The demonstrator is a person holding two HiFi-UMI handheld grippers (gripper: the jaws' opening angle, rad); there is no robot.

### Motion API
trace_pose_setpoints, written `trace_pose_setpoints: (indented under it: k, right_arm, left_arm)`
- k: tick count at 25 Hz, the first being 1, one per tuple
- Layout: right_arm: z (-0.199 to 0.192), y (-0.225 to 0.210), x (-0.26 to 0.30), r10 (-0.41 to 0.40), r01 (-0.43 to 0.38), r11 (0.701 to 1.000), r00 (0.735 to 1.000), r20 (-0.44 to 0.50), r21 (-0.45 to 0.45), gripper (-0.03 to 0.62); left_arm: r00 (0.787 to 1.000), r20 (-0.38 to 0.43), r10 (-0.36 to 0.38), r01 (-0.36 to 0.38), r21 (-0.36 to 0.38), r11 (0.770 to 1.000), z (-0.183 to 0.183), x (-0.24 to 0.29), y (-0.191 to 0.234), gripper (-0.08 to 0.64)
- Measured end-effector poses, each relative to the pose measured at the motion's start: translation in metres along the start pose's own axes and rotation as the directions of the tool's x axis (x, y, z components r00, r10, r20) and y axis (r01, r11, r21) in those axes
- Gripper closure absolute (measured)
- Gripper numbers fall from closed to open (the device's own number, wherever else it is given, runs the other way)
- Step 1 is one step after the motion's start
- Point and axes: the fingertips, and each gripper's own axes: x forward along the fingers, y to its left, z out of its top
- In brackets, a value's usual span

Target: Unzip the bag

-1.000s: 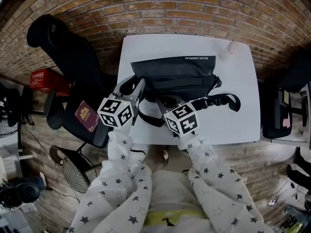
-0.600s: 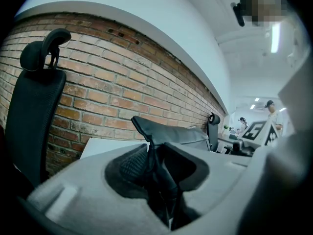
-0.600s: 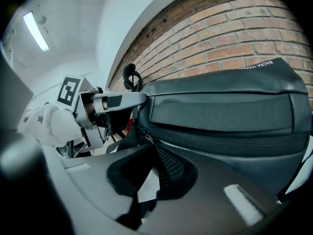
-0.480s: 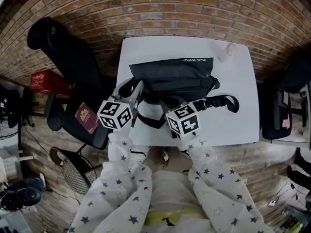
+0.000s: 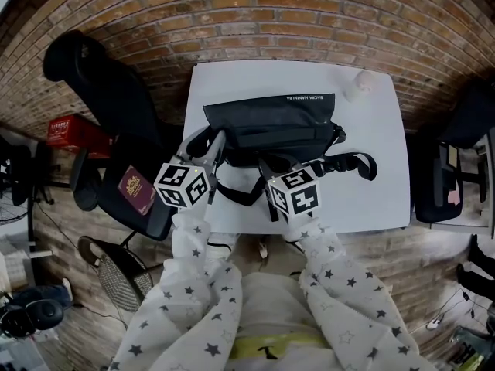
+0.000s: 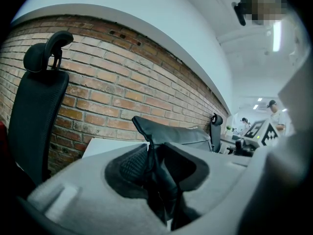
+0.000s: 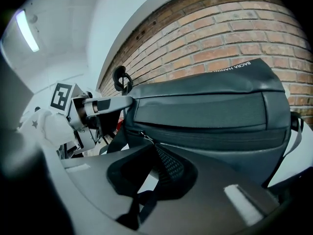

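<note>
Brick wall (image 5: 309, 14) at the back, and the black bag (image 5: 271, 118) is lying on the white bench (image 5: 371, 168), toward 12 o'clock. The left gripper (image 6: 154, 165) is clamping partway closed on a fold of the bag at its 8 o'clock corner. The right gripper (image 7: 146, 175) is pinching almost fully closed on the zipper pull (image 7: 143, 136) near 6 o'clock. The zipper (image 7: 210, 131) is looking basically closed, so I'm guessing nearly all the unzipping is left.

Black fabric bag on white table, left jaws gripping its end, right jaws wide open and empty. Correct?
No: the right gripper is shut on the metal zipper pull of the black fabric bag, per the right gripper view. Rest holds.
</note>
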Motion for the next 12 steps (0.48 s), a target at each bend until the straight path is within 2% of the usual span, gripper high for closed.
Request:
trace_pose_setpoints:
  k: [12]
  right_arm:
    - [-0.001,-0.022,-0.013,-0.062,0.062,0.998,0.998,0.013,0.017,0.575]
  left_arm:
    - [0.999,0.012,0.034,-0.034,0.0,0.999,-0.001,-0.001,0.0,0.453]
